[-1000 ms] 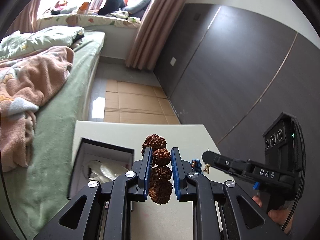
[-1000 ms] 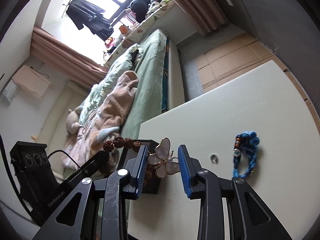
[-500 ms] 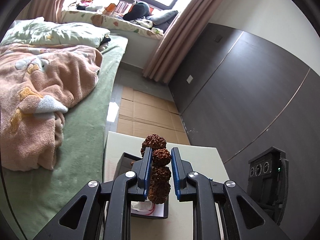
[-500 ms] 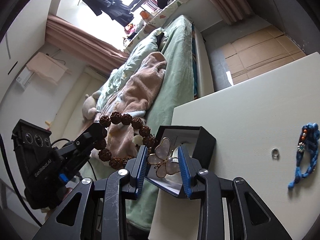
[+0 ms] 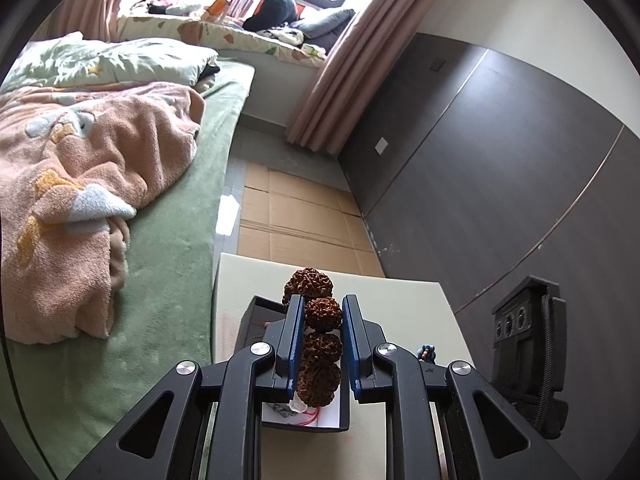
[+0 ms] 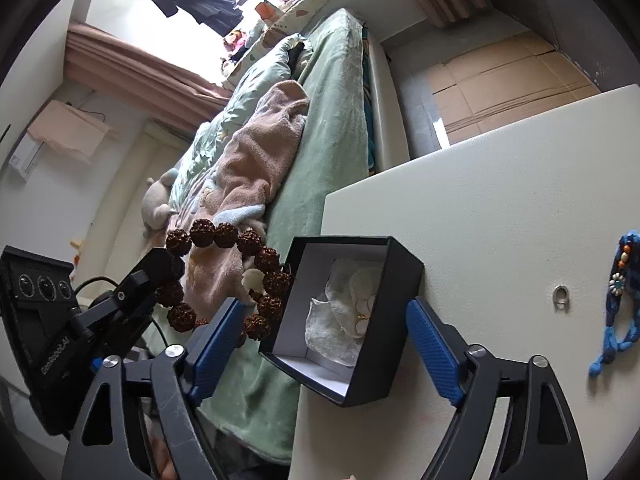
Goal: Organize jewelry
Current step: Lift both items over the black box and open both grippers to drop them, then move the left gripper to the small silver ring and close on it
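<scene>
Your left gripper has its fingers narrowed onto the brown rudraksha bead bracelet, pinching a few beads so the rest of the loop hangs free. From the right wrist view that loop dangles just to the left of the black jewelry box, above the bed rather than over the box, so it looks held ready for its turn.

Your right gripper is opening, its blue fingers spreading wide to either side of the box with nothing pressed between them. The butterfly pendant lies inside the box on crinkled white tissue, which reads as just let go there.

The box sits at the worktop corner, its near end jutting past the edge, so a nudge could tip it. A small silver ring and a blue braided bracelet lie on the worktop to the right, well apart from the box, likely yet to be sorted.
</scene>
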Motion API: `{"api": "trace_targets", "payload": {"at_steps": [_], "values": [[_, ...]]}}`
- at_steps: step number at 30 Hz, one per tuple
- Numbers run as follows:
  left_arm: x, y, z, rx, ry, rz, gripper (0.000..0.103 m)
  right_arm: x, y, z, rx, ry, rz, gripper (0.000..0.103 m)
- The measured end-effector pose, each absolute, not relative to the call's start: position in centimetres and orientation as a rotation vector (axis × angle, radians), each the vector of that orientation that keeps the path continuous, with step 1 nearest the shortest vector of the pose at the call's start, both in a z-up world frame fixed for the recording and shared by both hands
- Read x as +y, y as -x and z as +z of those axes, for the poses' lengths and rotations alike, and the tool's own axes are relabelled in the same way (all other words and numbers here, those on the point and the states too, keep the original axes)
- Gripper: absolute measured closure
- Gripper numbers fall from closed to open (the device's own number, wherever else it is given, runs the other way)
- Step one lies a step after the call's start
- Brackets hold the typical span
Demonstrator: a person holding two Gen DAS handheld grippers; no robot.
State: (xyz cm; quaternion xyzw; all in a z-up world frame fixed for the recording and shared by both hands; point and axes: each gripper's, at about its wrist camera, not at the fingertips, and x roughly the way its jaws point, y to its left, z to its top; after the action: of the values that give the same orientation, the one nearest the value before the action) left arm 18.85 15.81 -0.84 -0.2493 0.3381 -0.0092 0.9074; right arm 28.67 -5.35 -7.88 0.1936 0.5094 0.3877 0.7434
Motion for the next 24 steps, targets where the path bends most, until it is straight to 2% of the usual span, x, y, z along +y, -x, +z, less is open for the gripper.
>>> {"api": "trace_targets", "payload": {"at_steps": [9, 10, 12, 14, 19, 24], "values": [[15.2, -20.4, -2.9, 0.754, 0.582, -0.064, 0.081, -8.5, -29.1, -7.1, 1.091, -0.461, 0.791, 0.011], [15.5, -20.7, -3.4, 0.787, 0.587, -0.041, 0.078, -8.9, -29.1, -7.0, 1.09, -0.463, 0.785, 0.011], [16.0, -21.0, -4.5, 0.834, 0.588, 0.043, 0.054, -9.5, -29.2, -6.9, 1.083, -0.465, 0.772, 0.011], [16.2, -20.8, -4.7, 0.828, 0.573, 0.087, 0.042, -10.3, -29.1, -6.5, 1.073, -0.469, 0.764, 0.011], [15.3, -20.4, -4.0, 0.8, 0.54, 0.079, 0.036, -12.8, -29.1, -5.7, 1.043, -0.483, 0.737, 0.011], [13.5, -20.7, -3.9, 0.81, 0.495, 0.056, 0.035, -15.3, -29.2, -5.3, 1.033, -0.46, 0.676, 0.011]]}}
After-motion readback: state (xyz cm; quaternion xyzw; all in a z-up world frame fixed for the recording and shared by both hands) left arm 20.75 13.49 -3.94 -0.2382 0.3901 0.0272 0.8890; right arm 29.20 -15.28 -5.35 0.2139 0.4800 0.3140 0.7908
